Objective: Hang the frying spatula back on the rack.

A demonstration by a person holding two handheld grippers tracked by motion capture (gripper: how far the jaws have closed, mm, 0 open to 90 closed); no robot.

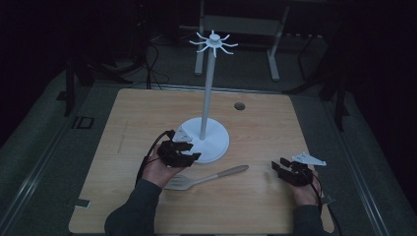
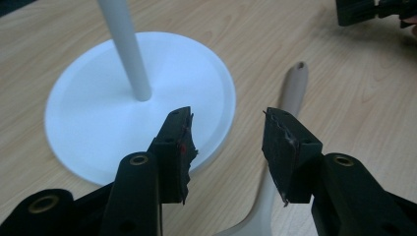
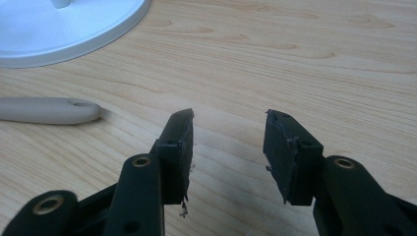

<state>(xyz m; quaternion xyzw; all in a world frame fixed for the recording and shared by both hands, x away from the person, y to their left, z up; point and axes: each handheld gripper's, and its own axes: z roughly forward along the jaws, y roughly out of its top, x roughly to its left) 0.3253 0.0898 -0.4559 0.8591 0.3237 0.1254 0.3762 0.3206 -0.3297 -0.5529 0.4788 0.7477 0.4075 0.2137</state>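
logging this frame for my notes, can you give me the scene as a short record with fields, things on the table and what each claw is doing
surface: wooden table
stand: white hook stand, upright, round base on the table, no utensils hanging from its hooks
utensil: spatula, lying flat on the table in front of the stand's base, handle pointing right
left claw: open, holding nothing, above the spatula beside the base
right claw: open, holding nothing, over bare table to the right of the handle's tip
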